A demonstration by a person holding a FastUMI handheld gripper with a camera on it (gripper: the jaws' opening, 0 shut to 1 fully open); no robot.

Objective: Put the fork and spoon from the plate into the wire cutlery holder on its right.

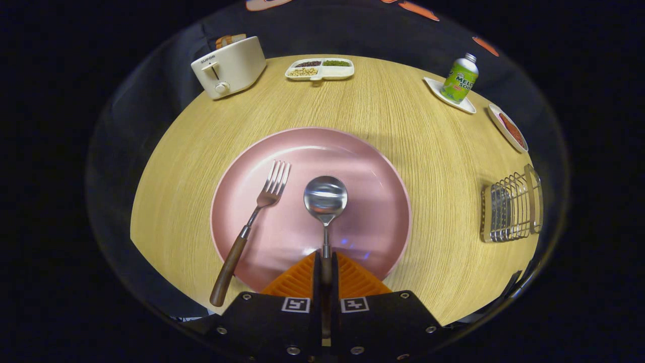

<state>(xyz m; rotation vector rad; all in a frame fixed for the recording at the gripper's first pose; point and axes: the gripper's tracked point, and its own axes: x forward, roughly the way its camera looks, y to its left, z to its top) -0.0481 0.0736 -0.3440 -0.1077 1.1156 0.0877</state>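
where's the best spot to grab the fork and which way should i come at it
Judging by its pose, grip the fork by its wooden handle, where it juts over the pink plate's near rim above the table, coming from the near side with fingers either side. The tines lie flat on the plate. The gripper is now shut on the spoon handle.

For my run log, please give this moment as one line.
gripper: shut on spoon | fork: on plate | holder: right of plate
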